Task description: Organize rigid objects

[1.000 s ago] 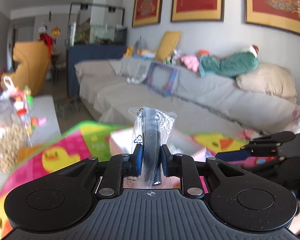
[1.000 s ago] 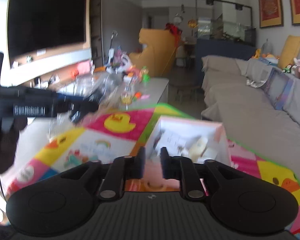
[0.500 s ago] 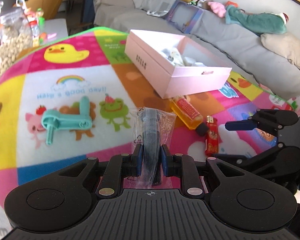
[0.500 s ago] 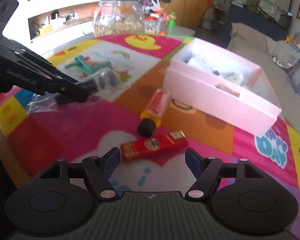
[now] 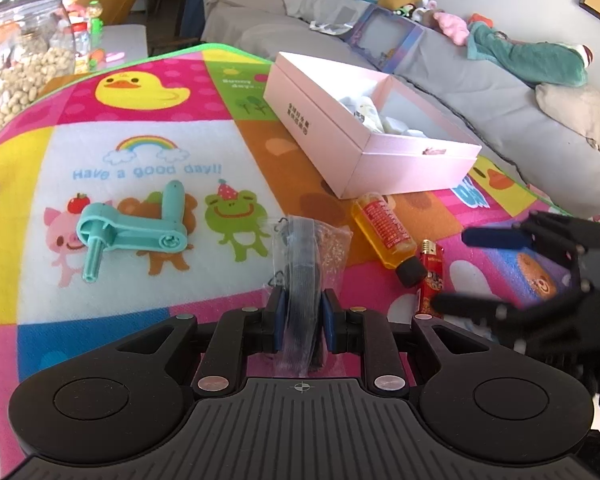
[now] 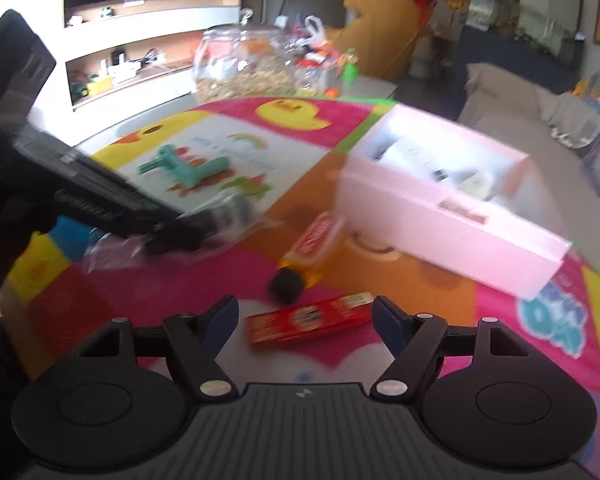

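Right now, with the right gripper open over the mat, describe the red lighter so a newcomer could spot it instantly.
Start at the pink box on the colourful mat. Just in front of its near side lies a yellow bottle with a black cap, and beside that cap the red lighter lies flat, right ahead of the open right gripper. It is the only flat red bar with a gold printed label.

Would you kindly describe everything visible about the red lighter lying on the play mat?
The slim red rectangular lighter has a glossy printed wrapper with a round gold-and-dark design and a metal top at one end. It lies flat on the colourful cartoon play mat, just beside the black cap of the yellow liquid bottle; contact between them is unclear. The open right hand-held gripper frames it lengthwise between its blue-padded fingers without touching it.
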The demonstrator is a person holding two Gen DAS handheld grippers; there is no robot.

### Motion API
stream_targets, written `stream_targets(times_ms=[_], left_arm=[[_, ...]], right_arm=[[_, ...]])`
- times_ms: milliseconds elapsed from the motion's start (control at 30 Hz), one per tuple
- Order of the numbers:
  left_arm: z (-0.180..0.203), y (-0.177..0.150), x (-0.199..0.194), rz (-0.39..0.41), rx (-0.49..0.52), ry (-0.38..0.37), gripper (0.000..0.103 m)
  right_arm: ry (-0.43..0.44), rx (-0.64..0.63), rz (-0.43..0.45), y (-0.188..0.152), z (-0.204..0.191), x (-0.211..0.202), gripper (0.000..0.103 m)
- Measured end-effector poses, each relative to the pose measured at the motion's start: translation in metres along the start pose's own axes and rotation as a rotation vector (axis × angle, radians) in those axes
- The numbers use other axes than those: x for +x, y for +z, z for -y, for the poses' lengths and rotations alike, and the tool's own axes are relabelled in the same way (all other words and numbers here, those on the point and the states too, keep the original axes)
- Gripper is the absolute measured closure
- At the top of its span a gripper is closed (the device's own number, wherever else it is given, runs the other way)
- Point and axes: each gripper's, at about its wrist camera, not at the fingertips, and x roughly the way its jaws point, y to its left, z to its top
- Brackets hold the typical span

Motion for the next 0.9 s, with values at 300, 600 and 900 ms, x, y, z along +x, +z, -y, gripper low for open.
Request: stream_targets(times_ms=[300, 600, 900], left_arm=[[-0.005, -0.002, 0.000, 0.001, -0.018, -0.011, 0.081], [-0.004, -0.002, 0.001, 0.005, -0.026, -0.012, 0.081], [0.007, -0.004, -0.001, -0.006, 0.017, 0.034, 0.081]], right_arm=[[0.202, 0.242, -0.033, 0.004, 0.043, 0.032, 0.023], [0.097, -0.039, -0.007, -0.011, -0.016, 0.023, 0.015], [0.083, 0.005, -0.048, -0.009, -0.013, 0.015, 0.021]])
